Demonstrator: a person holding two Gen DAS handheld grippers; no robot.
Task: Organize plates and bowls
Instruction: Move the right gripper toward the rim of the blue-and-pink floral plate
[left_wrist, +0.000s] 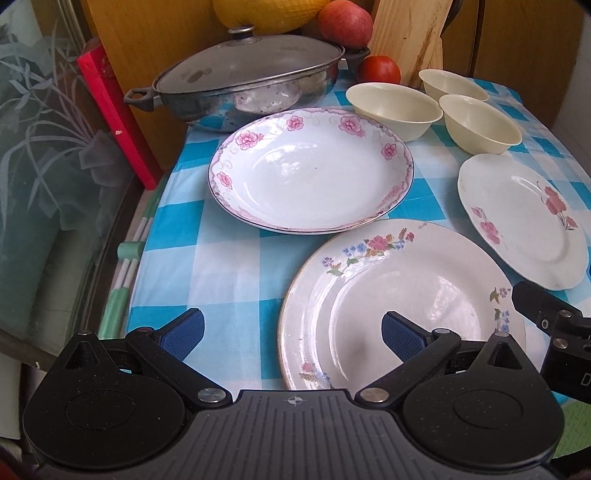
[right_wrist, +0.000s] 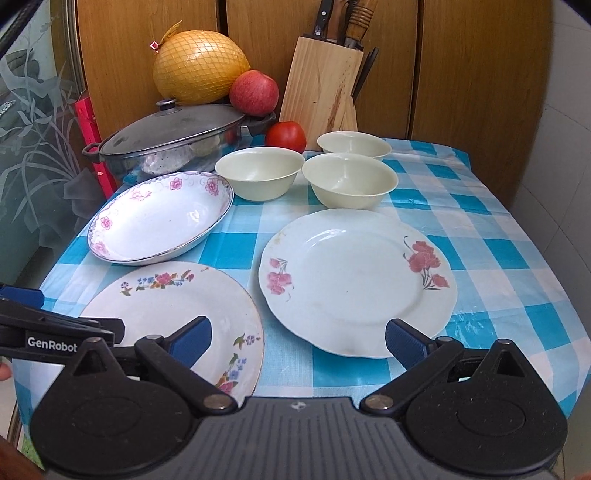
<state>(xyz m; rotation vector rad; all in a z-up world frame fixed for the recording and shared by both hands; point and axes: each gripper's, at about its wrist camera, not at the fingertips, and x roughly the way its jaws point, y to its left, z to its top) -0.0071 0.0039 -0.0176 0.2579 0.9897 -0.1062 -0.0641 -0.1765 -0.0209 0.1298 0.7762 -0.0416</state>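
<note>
Three plates lie on the blue checked tablecloth (right_wrist: 480, 236): a deep pink-flowered plate (left_wrist: 310, 173) (right_wrist: 159, 218) at the back left, a plate with mixed flowers (left_wrist: 399, 302) (right_wrist: 166, 306) at the front left, and a plate with red flowers (left_wrist: 524, 218) (right_wrist: 358, 280) to the right. Three cream bowls (left_wrist: 395, 107) (right_wrist: 258, 177) stand apart behind them. My left gripper (left_wrist: 291, 336) is open and empty, over the left edge of the mixed-flower plate. My right gripper (right_wrist: 299, 343) is open and empty, at the near edge of the red-flower plate.
A lidded steel pan (left_wrist: 243, 81) (right_wrist: 170, 140) stands at the back left. Behind it are a netted pomelo (right_wrist: 201, 68), an apple (right_wrist: 254, 92), a tomato (right_wrist: 285, 136) and a wooden knife block (right_wrist: 321, 92). A glass panel (left_wrist: 44, 166) bounds the left side.
</note>
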